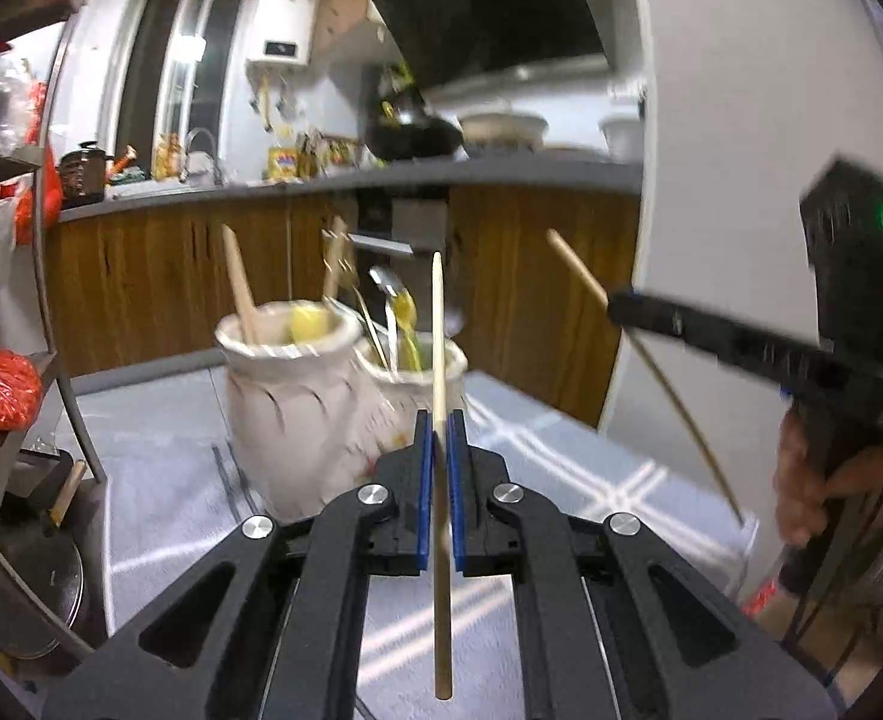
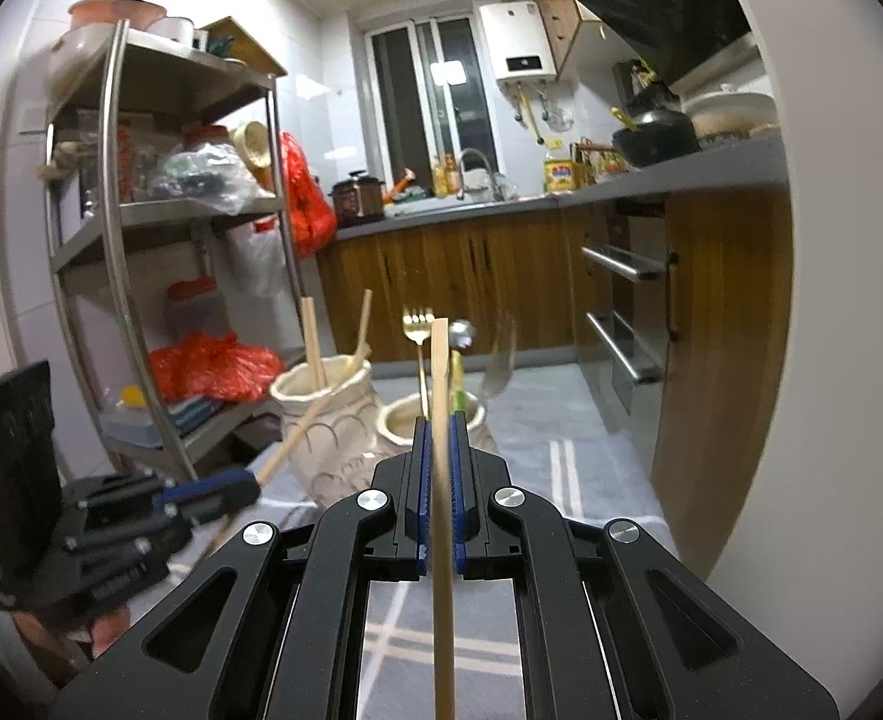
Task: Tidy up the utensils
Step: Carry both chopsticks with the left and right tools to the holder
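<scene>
Left fingers: the left gripper [image 1: 439,420] is clenched on a wooden chopstick [image 1: 439,360], its blue pads [image 1: 422,480] pressing both sides of the stick.
Left chopstick: it runs lengthwise between the fingers and its tip rises in front of the jars; in the right wrist view the same stick [image 2: 303,432] slants up from the left gripper [image 2: 249,483] toward the taller jar.
Right fingers: the right gripper [image 2: 439,420] is clamped on a second wooden chopstick [image 2: 441,372], held nearly upright between blue pads [image 2: 457,480].
Right chopstick: in the left wrist view it [image 1: 579,273] sticks up and to the left out of the right gripper [image 1: 615,303], with a thin length trailing below, blurred.
Taller jar: a white ceramic jar [image 1: 285,408] holds wooden chopsticks [image 1: 238,288]; it stands on the checked grey cloth [image 1: 159,468].
Shorter jar: a second white jar [image 2: 405,423] stands just beside the first and holds a gold fork [image 2: 420,348] and a metal spoon [image 2: 501,360].
Surroundings: a steel rack [image 2: 111,240] with red bags [image 2: 219,363] stands at the left; a grey worktop [image 2: 681,177] on wooden cabinets [image 2: 459,276] lies behind.
</scene>
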Demonstrator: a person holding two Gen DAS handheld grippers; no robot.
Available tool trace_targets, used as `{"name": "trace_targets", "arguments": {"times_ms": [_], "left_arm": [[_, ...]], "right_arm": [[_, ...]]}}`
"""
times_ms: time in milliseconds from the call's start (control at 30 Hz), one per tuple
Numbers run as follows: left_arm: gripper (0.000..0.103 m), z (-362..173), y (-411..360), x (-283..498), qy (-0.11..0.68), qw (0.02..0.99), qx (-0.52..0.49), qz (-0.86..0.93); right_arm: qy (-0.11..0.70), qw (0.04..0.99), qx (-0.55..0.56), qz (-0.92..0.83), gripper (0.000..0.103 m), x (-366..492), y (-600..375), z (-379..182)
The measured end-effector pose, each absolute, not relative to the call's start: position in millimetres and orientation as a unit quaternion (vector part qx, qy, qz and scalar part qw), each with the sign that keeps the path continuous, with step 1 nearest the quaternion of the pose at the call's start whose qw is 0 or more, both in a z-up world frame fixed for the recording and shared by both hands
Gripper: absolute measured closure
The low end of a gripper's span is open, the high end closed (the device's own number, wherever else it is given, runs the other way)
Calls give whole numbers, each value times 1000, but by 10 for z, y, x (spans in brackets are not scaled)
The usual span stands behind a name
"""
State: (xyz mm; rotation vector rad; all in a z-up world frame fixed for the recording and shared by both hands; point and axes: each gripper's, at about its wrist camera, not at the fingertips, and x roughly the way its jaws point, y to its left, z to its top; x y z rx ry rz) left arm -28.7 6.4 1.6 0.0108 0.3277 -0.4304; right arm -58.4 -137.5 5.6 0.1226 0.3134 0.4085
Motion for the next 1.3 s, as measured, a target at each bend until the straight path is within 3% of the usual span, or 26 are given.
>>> {"name": "trace_targets", "arguments": {"times_ms": [667, 1300], "left_arm": [[98, 516, 577, 1085, 119, 962, -130, -208], [98, 216, 540, 1214, 94, 971, -118, -184]], "right_arm": [[81, 962, 156, 207, 97, 625, -1155, 411], [24, 983, 127, 131, 97, 995, -797, 255]]}}
